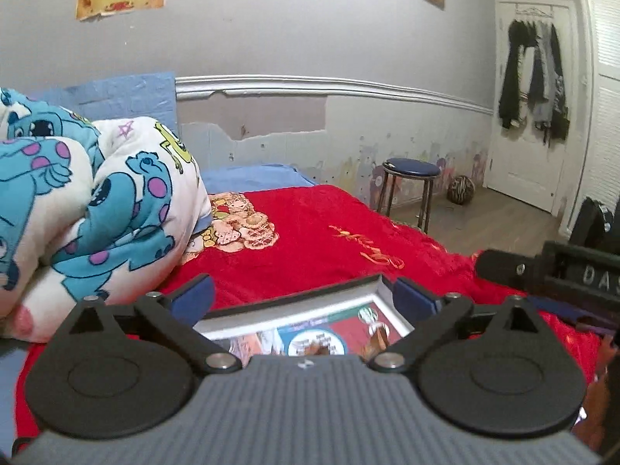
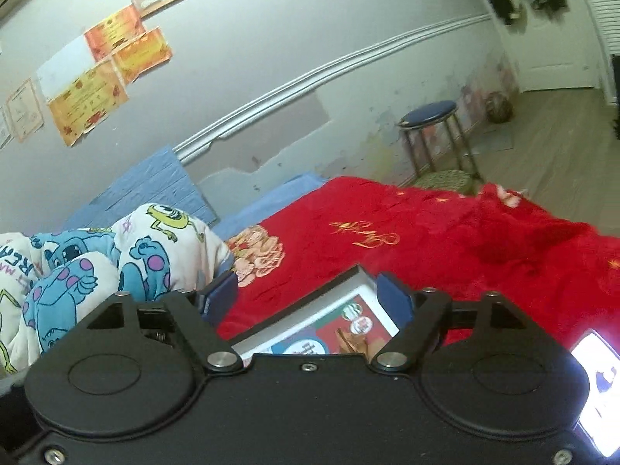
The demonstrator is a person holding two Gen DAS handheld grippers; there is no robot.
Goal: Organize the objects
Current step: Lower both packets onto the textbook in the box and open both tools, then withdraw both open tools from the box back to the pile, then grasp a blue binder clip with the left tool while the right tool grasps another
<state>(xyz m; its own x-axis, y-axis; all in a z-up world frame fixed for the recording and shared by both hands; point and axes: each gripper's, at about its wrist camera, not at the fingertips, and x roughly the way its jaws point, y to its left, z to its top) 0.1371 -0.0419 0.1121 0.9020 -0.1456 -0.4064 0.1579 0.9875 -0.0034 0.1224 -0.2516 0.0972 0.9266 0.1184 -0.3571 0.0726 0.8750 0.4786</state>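
Both pairs of jaws stand apart with nothing pressed between the pads. On my left gripper point(image 1: 303, 297) the blue pads are spread wide, and the picture frame point(image 1: 310, 319) shows between and below them, lying flat on the red blanket point(image 1: 348, 240); the right-hand pad sits near the frame's far corner, though I can't tell whether it touches. My right gripper point(image 2: 306, 290) is likewise spread, its pads either side of the same frame point(image 2: 329, 321), which from this view also lies flat on the red blanket point(image 2: 445, 248) with a white border and a colourful print inside.

From the left wrist I see part of the right gripper's black body at the right edge. A rumpled cartoon-print blanket point(image 1: 97, 201) is heaped to the left of the red one. Beyond the bed, a blue-topped stool point(image 1: 412, 168) stands on the wood floor near the wall, with a patterned ball point(image 1: 460, 190) just beside it.
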